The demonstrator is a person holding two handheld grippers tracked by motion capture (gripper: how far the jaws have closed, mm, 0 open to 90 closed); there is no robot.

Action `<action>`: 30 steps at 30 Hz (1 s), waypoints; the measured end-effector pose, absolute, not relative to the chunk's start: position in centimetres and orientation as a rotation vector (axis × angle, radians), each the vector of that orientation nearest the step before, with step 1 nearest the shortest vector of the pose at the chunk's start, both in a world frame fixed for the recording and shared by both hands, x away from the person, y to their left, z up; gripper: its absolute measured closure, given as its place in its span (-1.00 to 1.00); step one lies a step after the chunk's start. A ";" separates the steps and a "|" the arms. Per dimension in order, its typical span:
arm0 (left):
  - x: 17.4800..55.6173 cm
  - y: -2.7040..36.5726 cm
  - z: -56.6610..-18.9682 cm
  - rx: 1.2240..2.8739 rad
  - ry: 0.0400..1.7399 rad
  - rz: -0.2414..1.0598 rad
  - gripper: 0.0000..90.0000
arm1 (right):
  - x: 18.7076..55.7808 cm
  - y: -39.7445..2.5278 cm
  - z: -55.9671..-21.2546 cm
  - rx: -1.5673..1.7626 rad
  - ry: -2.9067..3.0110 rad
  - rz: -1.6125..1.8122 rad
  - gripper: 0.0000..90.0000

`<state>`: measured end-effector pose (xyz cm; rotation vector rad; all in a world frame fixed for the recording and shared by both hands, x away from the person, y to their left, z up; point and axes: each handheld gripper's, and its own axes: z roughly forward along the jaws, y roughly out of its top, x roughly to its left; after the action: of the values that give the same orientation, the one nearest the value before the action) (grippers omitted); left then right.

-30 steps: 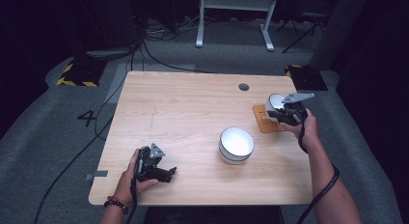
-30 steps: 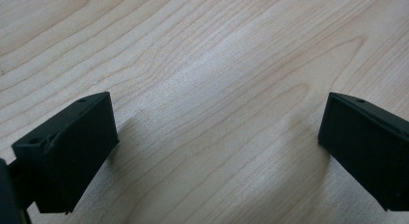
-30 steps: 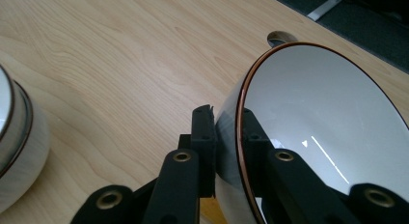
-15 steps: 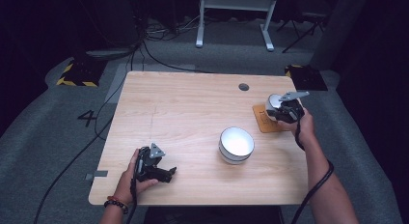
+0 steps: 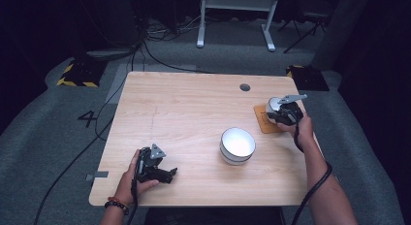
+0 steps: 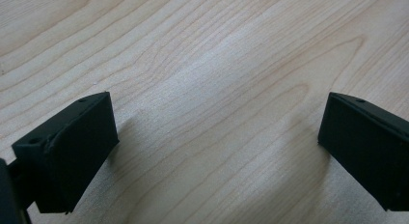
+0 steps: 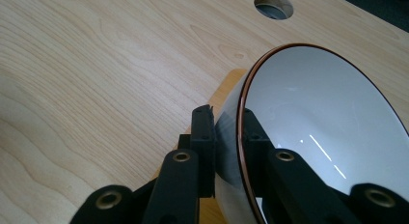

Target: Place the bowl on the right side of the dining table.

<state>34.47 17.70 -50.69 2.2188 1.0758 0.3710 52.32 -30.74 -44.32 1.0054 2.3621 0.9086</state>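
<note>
Numeral "4" [image 5: 88,118] marked on the grey floor, left of table

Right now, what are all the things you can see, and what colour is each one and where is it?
Table: one, light wood, middle of the room.
Large bowl: one, white, right of the table's centre.
Small bowl: one, white with a brown rim, at the right edge, clamped by its wall in the right tongs.
Coaster: one, orange-brown, under the small bowl.
Cable hole: one, dark, far side of the table.
Left tongs: black, open, resting near the front left.
Right tongs: black, shut on the small bowl.
</note>
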 end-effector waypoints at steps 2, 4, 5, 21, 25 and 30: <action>34.5 17.7 -50.7 2.219 1.075 0.371 -0.99 | 52.3 -30.5 -44.5 1.003 2.357 0.900 0.79; 34.5 17.7 -50.7 2.221 1.075 0.370 -0.99 | 52.3 -30.3 -44.5 1.006 2.350 0.891 0.79; 34.5 17.7 -50.7 2.220 1.075 0.371 -0.99 | 52.3 -30.2 -44.6 1.002 2.347 0.884 0.80; 34.5 17.7 -50.7 2.217 1.075 0.374 -0.99 | 52.3 -29.8 -45.6 1.025 2.367 0.915 0.81; 34.5 17.7 -50.7 2.219 1.076 0.372 -0.99 | 52.3 -30.1 -45.7 1.035 2.378 0.939 0.78; 34.5 17.7 -50.7 2.221 1.077 0.370 -0.99 | 52.3 -30.2 -45.7 1.050 2.372 0.954 0.78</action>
<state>34.46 17.70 -50.67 2.2205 1.0769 0.3700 52.26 -30.22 -45.73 1.0501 2.3716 0.9535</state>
